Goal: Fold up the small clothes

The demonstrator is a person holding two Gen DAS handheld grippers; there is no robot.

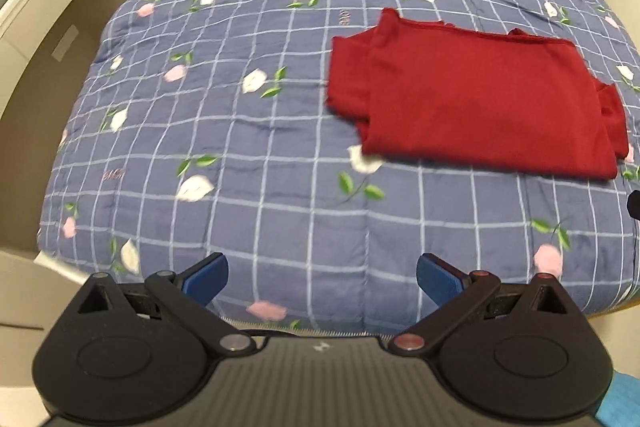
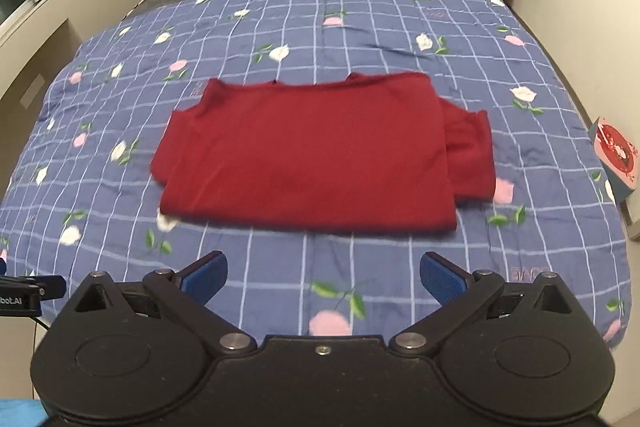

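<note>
Red garment [image 2: 308,155] folded flat on checked quilt [image 2: 360,23], left tongs [image 1: 322,277] and right tongs [image 2: 323,277] released, empty.

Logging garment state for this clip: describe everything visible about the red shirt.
The red shirt is a plain dark-red knit-looking garment, folded into a rough rectangle and lying flat on the blue checked floral quilt. Sleeve layers stick out at its left and right sides, and the neckline edge faces away. Only the quilt touches it; both grippers are open and clear of it.
</note>
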